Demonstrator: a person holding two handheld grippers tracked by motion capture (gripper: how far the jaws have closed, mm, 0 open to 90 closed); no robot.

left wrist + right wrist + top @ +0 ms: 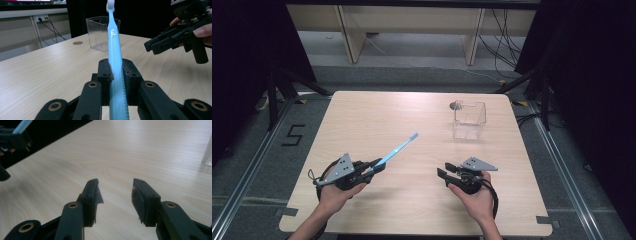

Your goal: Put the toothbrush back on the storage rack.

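Note:
A light blue toothbrush [396,151] sticks out up and to the right from my left gripper [376,167], which is shut on its handle at the table's front left. In the left gripper view the toothbrush [115,47] runs between the two pads toward its white head, and my left gripper [116,68] clamps it. My right gripper [443,170] hovers at the front right, open, with nothing between its fingers. In its own view my right gripper [115,192] shows bare table between the jaws. A clear plastic cup [469,120] stands at the far right of the table.
The light wooden table [377,115] has a small round grey disc [456,105] beside the cup. In the left gripper view the cup [100,32] stands behind the toothbrush and the right gripper [175,40] is at the right. Dark curtains and floor cables surround the table.

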